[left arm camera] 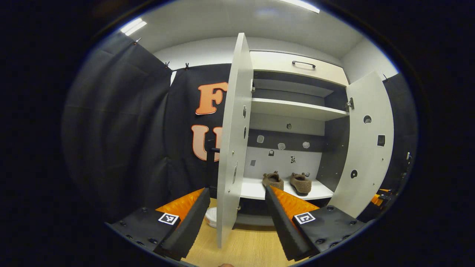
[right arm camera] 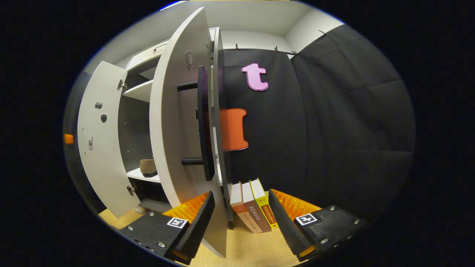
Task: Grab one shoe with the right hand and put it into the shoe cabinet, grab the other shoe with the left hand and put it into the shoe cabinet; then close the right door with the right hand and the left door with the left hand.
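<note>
both shoes (left arm camera: 286, 182) sit side by side on the lower shelf (left arm camera: 256, 190) of the shoe cabinet (left arm camera: 297, 66). left door (left arm camera: 232, 148) and right door (right arm camera: 178, 141) stand open. left gripper (left arm camera: 237, 218) and right gripper (right arm camera: 241, 222) released, each straddling a door edge.

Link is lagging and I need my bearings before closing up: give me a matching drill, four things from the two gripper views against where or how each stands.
Things:
1. pair of brown shoes
2. left door
3. three books
4. right door

States:
A. standing upright on the wooden floor beside the cabinet
B. open, its edge between the left gripper's open fingers
C. side by side on the cabinet's bottom shelf
D. open, its edge and bar handle in front of the right gripper

Pairs: 1-C, 2-B, 3-A, 4-D
</note>
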Motion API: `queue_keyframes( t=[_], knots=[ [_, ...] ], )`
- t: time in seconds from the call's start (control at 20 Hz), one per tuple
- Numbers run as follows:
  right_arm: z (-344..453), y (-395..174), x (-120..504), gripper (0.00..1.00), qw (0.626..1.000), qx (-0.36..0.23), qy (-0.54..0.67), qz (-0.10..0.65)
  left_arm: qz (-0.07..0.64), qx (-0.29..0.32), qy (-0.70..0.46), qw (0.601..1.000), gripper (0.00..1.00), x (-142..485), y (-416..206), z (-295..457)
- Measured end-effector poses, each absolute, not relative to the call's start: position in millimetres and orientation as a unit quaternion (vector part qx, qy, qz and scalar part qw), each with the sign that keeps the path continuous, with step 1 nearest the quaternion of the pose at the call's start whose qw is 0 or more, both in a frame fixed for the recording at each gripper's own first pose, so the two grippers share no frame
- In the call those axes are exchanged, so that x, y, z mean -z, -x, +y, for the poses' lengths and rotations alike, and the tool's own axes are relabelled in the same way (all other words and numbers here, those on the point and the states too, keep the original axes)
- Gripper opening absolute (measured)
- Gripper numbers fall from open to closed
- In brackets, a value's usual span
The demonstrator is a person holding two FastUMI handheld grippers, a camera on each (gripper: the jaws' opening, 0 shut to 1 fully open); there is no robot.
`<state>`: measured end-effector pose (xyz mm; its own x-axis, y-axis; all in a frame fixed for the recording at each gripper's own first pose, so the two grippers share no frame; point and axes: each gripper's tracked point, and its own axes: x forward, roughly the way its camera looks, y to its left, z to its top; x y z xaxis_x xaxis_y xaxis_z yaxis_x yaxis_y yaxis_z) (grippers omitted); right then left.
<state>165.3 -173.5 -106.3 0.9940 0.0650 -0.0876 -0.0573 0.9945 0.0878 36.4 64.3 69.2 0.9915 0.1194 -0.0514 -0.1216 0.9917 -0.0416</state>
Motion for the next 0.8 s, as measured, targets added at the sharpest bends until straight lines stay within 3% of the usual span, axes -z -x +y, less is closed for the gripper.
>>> queue_keyframes(
  t=[0.15, 0.2, 0.25, 0.8],
  knots=[
    [-146.6, -164.4, 103.8, 0.89, 0.998, -0.046, -0.029, 0.037, 0.023, -0.061, 0.018, 0.998, 0.97, -70.3, -34.3, 73.5],
    [-133.5, -165.4, 105.7, 0.98, 0.997, -0.057, -0.034, 0.038, 0.021, -0.062, 0.016, 0.998, 0.97, -70.4, -34.4, 76.2],
    [-123.1, -164.9, 106.5, 0.89, 0.996, -0.065, -0.042, 0.039, 0.020, -0.064, 0.014, 0.998, 0.97, -70.9, -33.7, 83.9],
    [-48.4, -187.6, 107.6, 0.89, 0.995, -0.080, -0.048, 0.034, 0.007, -0.078, -0.003, 0.997, 0.97, -72.3, -34.0, 148.1]
  ],
)
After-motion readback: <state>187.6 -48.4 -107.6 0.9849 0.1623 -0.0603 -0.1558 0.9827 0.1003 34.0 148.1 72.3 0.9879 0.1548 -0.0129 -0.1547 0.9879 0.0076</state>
